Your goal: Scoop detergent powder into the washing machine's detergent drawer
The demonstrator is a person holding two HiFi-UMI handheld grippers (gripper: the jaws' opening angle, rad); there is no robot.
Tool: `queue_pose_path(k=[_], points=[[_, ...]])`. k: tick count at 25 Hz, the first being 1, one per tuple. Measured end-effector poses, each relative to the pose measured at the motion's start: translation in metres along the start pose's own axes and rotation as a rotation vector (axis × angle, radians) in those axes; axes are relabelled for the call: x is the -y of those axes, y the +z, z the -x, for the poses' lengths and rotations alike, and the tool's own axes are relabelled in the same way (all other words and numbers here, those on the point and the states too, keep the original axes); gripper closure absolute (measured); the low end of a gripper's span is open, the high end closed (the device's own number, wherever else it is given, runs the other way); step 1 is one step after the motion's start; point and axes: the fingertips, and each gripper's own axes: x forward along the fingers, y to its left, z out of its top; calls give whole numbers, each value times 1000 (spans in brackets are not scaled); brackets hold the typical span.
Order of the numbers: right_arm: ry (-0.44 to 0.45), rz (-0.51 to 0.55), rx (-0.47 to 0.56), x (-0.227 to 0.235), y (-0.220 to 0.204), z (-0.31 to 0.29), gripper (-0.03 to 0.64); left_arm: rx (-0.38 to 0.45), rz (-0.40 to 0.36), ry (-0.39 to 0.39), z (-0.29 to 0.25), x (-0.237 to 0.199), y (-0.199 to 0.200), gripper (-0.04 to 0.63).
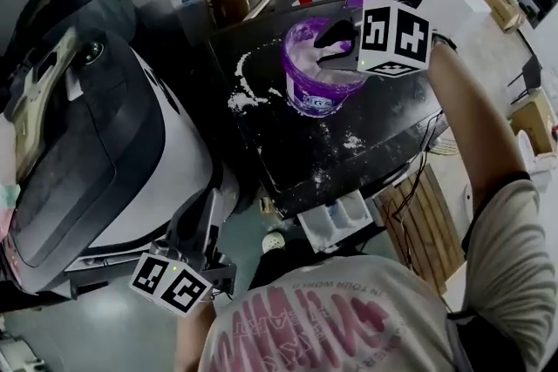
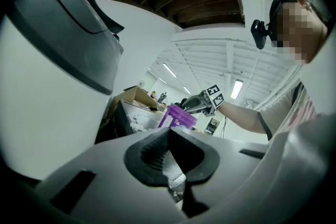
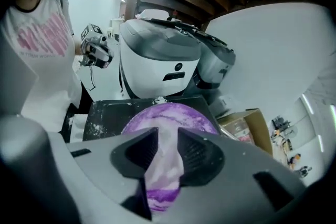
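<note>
Finding the white powder (image 1: 307, 57) in the purple tub (image 1: 323, 96), standing upright and open on the black top (image 1: 366, 148) just right of the washing machine (image 1: 96, 144). Judging the powder as loose, light and dusty: pouring easily, sliding off any tilted edge, offering no grip of its own, so calling for a scoop carried level; not making out a scoop clearly in any view. Judging the tub as light, thin-walled plastic, somewhat springy and slick, best taken at the rim or steadied at the wall. Holding the right gripper (image 3: 164, 147) directly above the tub's mouth, pointing steeply down with jaws spread apart, clasping nothing, showing only powder through the gap. Seeing spilled powder (image 1: 248, 93) scattered over the black top beside the tub, hinting at how readily it escapes. Spotting the white drawer (image 1: 344, 218) pulled open below the front edge of the top, well apart from the tub. Holding the left gripper (image 2: 168, 136) low by the washing machine's front, pads pressed together at the tips, with a small pale bit low between them too unclear for naming.
</note>
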Motion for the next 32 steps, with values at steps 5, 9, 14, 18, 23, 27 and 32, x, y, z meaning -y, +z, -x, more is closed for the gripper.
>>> queue_pose_path(k=[5,9,14,18,23,27,32], points=[[145,6,42,-9,-2,-10,574,69,39,142,25,9,-8,594],[223,-20,99,-12,-3,-5,609,127,27,206,37,31,-7,594],[101,-51,197,12,-4,12,609,179,0,288,54,56,-9,594],[-91,-70,193,38,-8,11,611,210,-34,353,72,75,-12,594],[-138,-65,146,47,-8,-2,612,268,-37,432,91,93,-22,594],[-98,-99,153,42,-3,-15,612,288,-36,474,101,104,-32,594],[17,-245,269,31,7,-13,612,312,-57,496,111,115,-29,594]])
